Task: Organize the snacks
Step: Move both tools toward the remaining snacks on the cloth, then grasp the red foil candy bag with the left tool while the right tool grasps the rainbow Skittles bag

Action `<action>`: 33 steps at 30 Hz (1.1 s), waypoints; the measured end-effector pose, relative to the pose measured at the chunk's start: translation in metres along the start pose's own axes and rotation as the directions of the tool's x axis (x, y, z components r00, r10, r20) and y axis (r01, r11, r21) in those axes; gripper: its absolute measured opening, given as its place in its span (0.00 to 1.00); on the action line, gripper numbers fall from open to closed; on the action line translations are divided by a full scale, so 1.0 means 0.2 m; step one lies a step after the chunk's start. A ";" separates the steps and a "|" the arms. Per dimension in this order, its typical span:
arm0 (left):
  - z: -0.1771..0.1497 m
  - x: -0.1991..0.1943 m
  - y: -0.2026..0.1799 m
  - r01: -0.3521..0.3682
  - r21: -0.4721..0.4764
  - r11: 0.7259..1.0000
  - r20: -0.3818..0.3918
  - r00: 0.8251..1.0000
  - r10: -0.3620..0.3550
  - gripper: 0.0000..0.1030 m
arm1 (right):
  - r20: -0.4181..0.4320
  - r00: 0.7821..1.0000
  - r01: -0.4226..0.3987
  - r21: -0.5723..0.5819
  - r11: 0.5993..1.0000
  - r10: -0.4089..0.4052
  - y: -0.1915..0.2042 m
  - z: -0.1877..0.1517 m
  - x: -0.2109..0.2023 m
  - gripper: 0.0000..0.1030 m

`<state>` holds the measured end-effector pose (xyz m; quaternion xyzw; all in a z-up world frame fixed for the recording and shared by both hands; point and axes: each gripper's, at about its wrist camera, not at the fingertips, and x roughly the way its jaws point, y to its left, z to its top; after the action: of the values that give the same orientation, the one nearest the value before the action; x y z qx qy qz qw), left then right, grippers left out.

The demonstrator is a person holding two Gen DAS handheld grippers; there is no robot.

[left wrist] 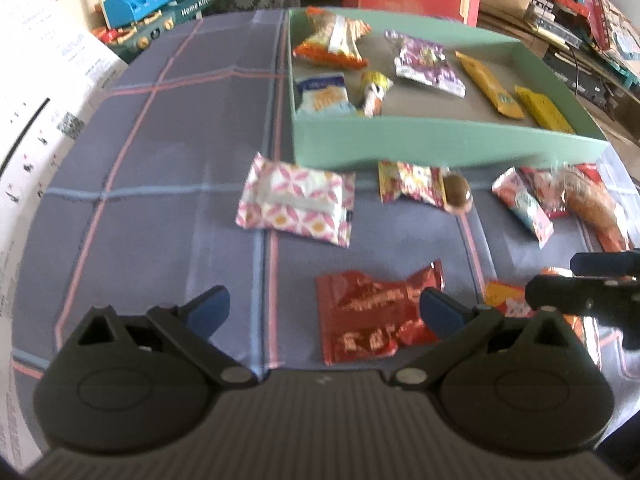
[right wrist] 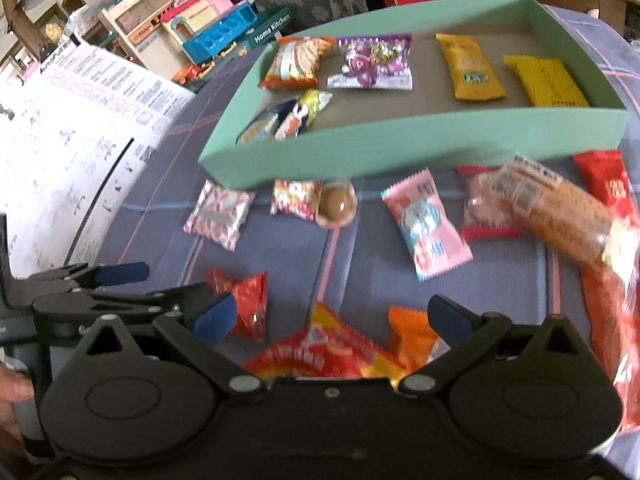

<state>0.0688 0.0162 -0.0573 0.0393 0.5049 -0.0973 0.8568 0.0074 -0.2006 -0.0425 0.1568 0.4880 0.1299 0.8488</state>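
Now | left gripper (left wrist: 324, 310) jaws open | right gripper (right wrist: 331, 318) jaws open | red packet (left wrist: 376, 314) lies crosswise

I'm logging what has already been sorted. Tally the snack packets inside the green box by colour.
Inside the green box:
Orange-and-white packet: 1
Purple packet: 1
Yellow packets: 2
Blue-and-white packet: 1
Yellow, white and orange packet: 1
Total: 6
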 end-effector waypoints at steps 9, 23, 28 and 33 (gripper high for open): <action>0.00 0.06 -0.07 0.018 0.005 1.000 -0.025 1.000 -0.018 1.00 | 0.037 0.998 0.046 -0.019 0.999 -0.046 -0.02 -0.10 -0.07 0.98; -0.03 0.13 0.01 -0.029 -0.036 0.999 -0.057 0.998 0.027 1.00 | 0.022 0.999 0.039 -0.100 0.994 -0.037 0.05 -0.13 -0.06 0.83; -0.05 0.11 0.08 -0.040 -0.079 0.996 -0.059 0.998 0.035 1.00 | 0.010 0.999 0.032 -0.116 0.993 -0.031 0.07 -0.13 -0.04 0.83; -0.04 0.11 0.11 -0.046 -0.091 0.995 -0.062 0.997 0.041 1.00 | -0.012 1.000 0.019 -0.155 0.988 -0.021 0.10 -0.14 -0.02 0.95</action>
<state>0.0773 0.0358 -0.0817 0.0137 0.5333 -0.0541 0.8441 -0.0204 -0.1800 -0.0450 0.0844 0.4838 0.1601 0.8562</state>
